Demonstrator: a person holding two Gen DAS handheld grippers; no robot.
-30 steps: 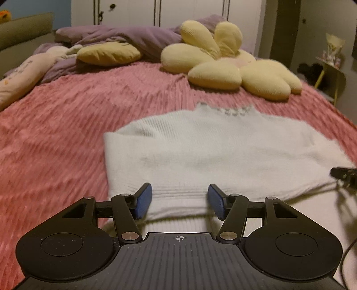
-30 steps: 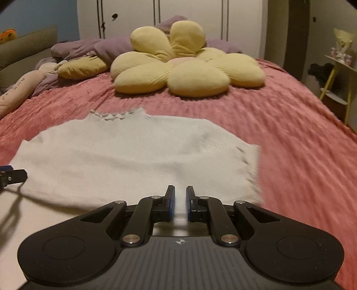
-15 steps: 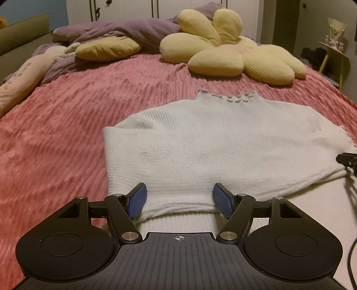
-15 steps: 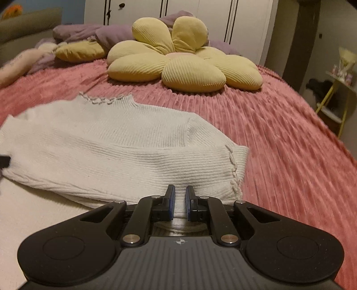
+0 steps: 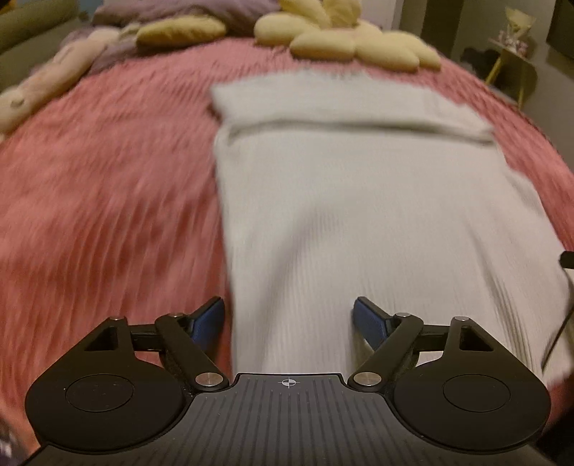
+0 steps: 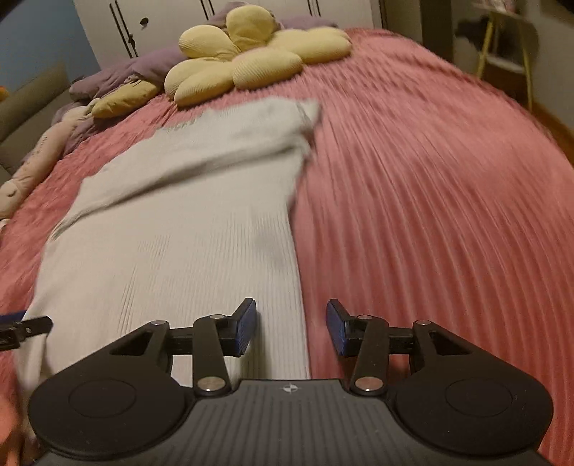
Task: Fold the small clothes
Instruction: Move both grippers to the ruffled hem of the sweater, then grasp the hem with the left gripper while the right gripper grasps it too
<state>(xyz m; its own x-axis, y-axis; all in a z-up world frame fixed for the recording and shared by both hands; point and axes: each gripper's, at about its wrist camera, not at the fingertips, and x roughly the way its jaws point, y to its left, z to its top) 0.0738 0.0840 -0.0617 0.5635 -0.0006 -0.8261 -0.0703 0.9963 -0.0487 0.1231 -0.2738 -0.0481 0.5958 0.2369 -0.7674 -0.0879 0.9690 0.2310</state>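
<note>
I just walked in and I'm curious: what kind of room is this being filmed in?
Most likely a bedroom. A pink ribbed bedspread covers a bed, a yellow flower-shaped cushion lies at its far end, and white wardrobe doors stand behind. A white sweater lies on the bed.

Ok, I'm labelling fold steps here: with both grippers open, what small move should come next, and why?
Probably lower both and pinch the sweater's near hem corners. The left gripper and right gripper are open, each astride a side edge, holding nothing, and the sleeves already lie folded across the far end, so a bottom-up fold looks due.
</note>
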